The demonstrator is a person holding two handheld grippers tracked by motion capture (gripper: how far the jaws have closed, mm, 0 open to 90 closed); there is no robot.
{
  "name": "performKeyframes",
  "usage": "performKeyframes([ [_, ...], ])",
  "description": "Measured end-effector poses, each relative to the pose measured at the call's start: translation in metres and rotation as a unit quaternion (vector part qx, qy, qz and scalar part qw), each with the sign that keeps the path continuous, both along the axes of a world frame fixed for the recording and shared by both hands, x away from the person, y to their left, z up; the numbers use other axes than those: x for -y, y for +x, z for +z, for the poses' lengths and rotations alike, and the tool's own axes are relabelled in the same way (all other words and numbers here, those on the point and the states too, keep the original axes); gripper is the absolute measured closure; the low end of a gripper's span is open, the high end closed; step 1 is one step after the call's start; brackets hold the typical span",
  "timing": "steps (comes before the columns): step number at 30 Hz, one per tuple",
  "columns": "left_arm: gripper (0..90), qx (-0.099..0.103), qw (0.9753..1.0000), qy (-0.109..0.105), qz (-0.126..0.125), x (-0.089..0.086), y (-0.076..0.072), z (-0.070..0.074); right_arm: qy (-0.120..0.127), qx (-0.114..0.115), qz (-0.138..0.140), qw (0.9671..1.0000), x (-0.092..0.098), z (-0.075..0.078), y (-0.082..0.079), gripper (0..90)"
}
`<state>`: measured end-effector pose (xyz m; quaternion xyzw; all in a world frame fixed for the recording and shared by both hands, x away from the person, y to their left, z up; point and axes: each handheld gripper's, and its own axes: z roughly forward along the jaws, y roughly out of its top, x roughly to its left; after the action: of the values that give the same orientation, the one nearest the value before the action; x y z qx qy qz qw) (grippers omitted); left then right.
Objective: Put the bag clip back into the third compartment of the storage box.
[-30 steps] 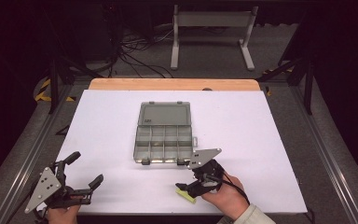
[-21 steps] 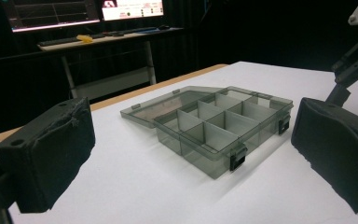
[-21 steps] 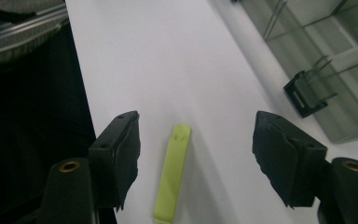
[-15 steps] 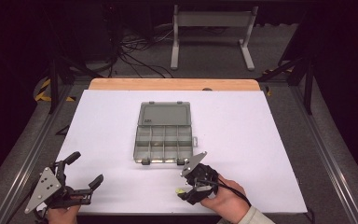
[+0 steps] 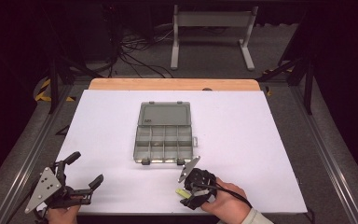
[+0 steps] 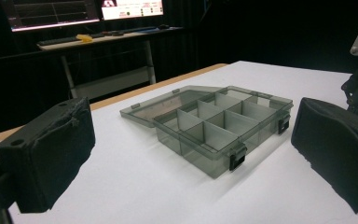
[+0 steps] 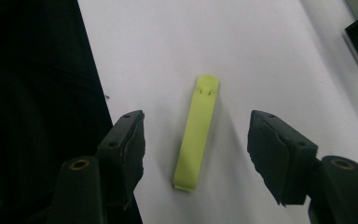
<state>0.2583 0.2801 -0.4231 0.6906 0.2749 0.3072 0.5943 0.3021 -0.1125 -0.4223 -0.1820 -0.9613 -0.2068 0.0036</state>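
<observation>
You are holding the right gripper [image 5: 185, 192] over a yellow-green bar [image 5: 182, 192] near the table's [image 5: 261, 140] front edge, while your left gripper [image 5: 81, 175] is sitting open, well left of the open organiser box [image 5: 164, 133].

White table [image 5: 261, 140], organizer box [image 5: 164, 139], yellow-green stick [image 7: 197, 133]

In the high view, the right claw [image 5: 189, 190] hides most of the yellow-green stick [image 5: 182, 192].

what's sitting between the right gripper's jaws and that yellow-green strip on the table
Nothing visible. The right gripper has its jaws open on either side of the yellow-green strip, which lies flat on the white table with bare surface between it and each jaw.
</observation>
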Motion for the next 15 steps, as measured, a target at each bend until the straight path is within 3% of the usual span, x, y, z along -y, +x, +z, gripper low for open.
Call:
performKeyframes([
  [10, 0.2, -0.002, 1.0, -0.001, 0.0, 0.0005, 0.0001, -0.0002, -0.023, -0.003, 0.001, 0.9997, -0.0022, -0.0042, -0.0038, 40.1],
  [15, 0.3, -0.001, 1.0, -0.001, 0.001, 0.0007, 0.0001, -0.0003, -0.007, 0.02, -0.002, 0.9998, -0.0018, -0.0025, -0.0052, 47.1],
])
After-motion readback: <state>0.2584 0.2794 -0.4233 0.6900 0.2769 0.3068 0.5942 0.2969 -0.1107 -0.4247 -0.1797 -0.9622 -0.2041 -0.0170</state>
